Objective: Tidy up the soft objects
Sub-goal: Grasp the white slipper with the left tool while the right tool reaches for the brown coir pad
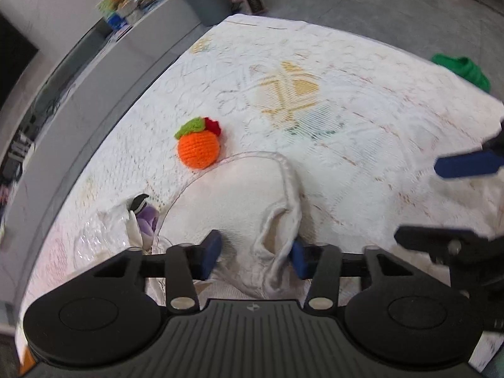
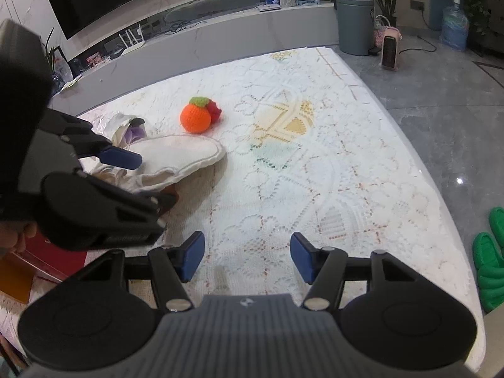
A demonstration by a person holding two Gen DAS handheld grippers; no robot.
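The work surface is a table (image 2: pixel 315 189) covered by one white lace cloth with an open floral weave and one yellow-and-green printed patch near its middle.

Soft objects, counted:
- One crocheted orange ball (image 2: pixel 195 118), round, ribbed yarn, with a green knitted leaf on top. One red knitted piece (image 2: pixel 215 111) touches it at its 2 o'clock in the right wrist view.
- One white fabric pouch (image 2: pixel 176 154), flat and oval, with a stitched hem and a creased, folded mouth. In the right wrist view it lies just below the ball, at its 7 o'clock, close but apart.
- One crinkled clear plastic wrapper (image 1: pixel 104 236) holding a pale purple item, beside the pouch at its 9 o'clock in the left wrist view.

Left gripper (image 1: pixel 255 255): two blue pads on black arms. The jaws stand at a middle width astride a raised fold of the pouch mouth. The fold lies against the right-side pad; the left-side pad shows a gap, so no firm grip is visible.

Right gripper (image 2: pixel 247 258): two blue pads, jaws at a middle width, nothing between them, over bare lace at 5 o'clock from the pouch.

On the floor at the 3 to 4 o'clock edge of the right wrist view lie two green ribbed foam slippers (image 2: pixel 491 258). One grey round bin (image 2: pixel 354 22) stands at 1 o'clock beyond the table.
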